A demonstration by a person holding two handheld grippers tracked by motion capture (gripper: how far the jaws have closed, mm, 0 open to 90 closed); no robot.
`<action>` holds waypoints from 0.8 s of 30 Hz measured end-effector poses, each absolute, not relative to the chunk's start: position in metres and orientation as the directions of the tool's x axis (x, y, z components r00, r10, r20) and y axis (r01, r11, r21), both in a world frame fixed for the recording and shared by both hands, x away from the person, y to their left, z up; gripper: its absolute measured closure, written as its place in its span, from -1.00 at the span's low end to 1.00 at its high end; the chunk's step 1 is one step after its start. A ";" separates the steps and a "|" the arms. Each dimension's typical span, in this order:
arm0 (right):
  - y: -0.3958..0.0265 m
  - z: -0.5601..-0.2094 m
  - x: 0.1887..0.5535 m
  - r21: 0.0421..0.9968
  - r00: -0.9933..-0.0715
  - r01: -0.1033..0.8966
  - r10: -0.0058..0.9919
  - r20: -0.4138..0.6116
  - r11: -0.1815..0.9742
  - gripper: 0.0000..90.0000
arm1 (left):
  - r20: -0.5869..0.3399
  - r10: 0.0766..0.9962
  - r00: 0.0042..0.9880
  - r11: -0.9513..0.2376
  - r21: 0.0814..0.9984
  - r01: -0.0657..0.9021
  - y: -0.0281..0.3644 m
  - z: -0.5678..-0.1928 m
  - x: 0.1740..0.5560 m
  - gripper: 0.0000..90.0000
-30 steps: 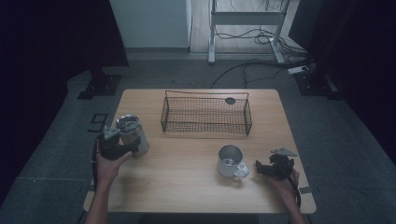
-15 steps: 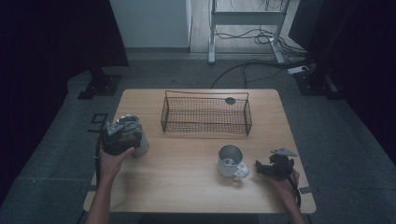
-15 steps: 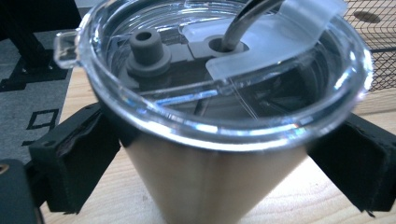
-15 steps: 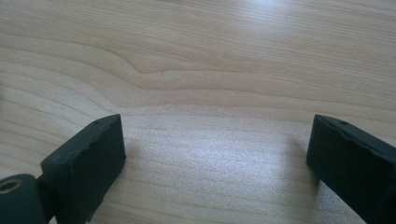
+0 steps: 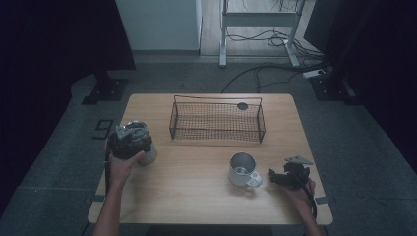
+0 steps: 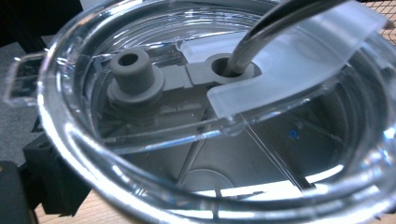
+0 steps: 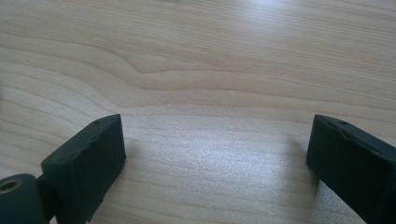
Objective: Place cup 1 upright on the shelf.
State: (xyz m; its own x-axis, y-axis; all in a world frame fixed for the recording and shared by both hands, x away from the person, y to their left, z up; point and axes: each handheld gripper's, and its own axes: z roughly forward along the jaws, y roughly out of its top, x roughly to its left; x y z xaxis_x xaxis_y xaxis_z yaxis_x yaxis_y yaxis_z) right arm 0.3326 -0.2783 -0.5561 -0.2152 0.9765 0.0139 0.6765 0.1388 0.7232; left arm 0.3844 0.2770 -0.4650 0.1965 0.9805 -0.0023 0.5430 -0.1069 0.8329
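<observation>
Presently the left claw (image 5: 132,142) sits at the left edge of the high view, up against the clear-lidded tumbler (image 5: 142,147) standing on the surface (image 5: 196,196); its jaws have just been opening, and whether they still press the tumbler cannot be told. Right claw (image 5: 287,177), lower right, rests on the surface with jaws wide apart and nothing between them, just right of the steel mug (image 5: 243,169). Wire basket (image 5: 216,120) stands at upper centre.

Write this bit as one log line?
left gripper: jaws just opening, tumbler between | right gripper: open, empty, beside mug
</observation>
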 end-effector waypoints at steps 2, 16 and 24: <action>-0.278 -0.556 0.333 0.724 -0.216 0.676 0.976 0.014 0.139 -0.90 | 0.005 0.980 0.197 -0.113 0.833 0.541 0.276 -0.466 0.385 -0.94; -0.278 -0.556 0.333 0.724 -0.216 0.676 0.976 0.014 0.139 -0.90 | 0.005 0.982 0.191 -0.110 0.831 0.545 0.276 -0.465 0.382 -0.91; -0.278 -0.556 0.333 0.725 -0.215 0.675 0.977 0.013 0.139 -0.89 | 0.040 0.979 0.198 -0.142 0.833 0.535 0.272 -0.464 0.379 -0.91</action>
